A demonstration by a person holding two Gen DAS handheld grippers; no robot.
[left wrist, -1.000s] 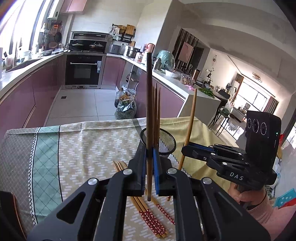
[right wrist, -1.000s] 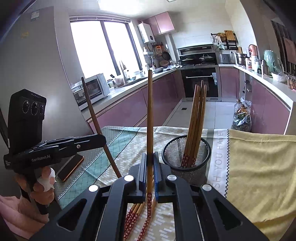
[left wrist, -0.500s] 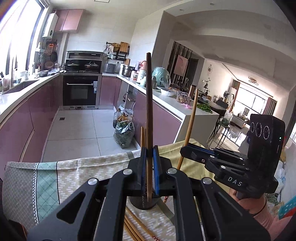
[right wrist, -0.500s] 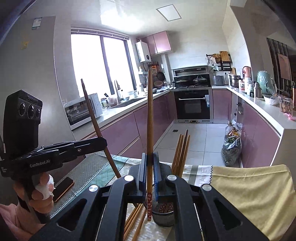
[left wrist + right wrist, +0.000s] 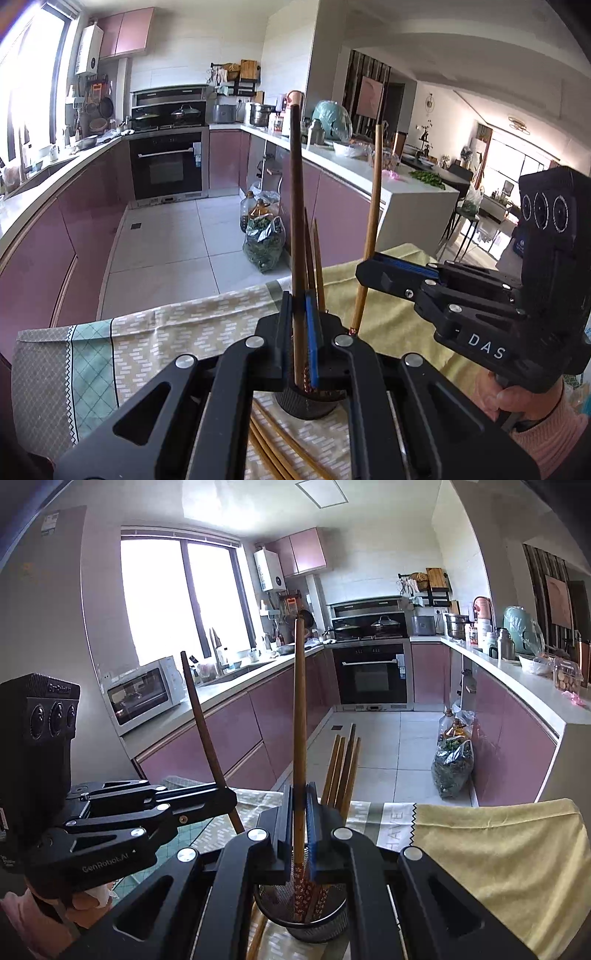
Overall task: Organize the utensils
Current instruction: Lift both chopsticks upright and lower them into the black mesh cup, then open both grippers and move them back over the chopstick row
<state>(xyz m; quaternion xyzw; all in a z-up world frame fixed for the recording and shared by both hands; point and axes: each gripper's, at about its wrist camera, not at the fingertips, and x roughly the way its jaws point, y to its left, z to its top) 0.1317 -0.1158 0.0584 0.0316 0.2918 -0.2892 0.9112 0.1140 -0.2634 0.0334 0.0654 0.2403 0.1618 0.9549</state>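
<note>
- Two chopsticks are in hand, one per gripper, each standing close to upright over a black mesh holder on the patterned tablecloth.
- The left gripper has its jaws pressed tight on a dark chopstick. The stick's long axis runs nearly vertical, leaning a little in the right wrist view. In the left wrist view its lower end shows between the jaws, just above the holder's rim; whether the tip is inside I cannot tell.
- Directly under the left gripper, a few loose chopsticks lie flat on the cloth beside the holder's base, not yet collected.
- The holder stands below and just ahead of both grippers; several chopsticks already stand in it, tips up and bunched together.
- The right gripper is likewise clamped narrow on a lighter chopstick, vertical, with its red patterned end hanging down through the holder's mouth.
- As I judge it, the right hand is nearer to release: its stick points straight down into the opening, so a short drop along the stick's own axis should seat it. The left stick likely needs lowering first.
- A risk: the standing sticks crowd the far side of the mouth and could deflect an incoming tip.
</note>
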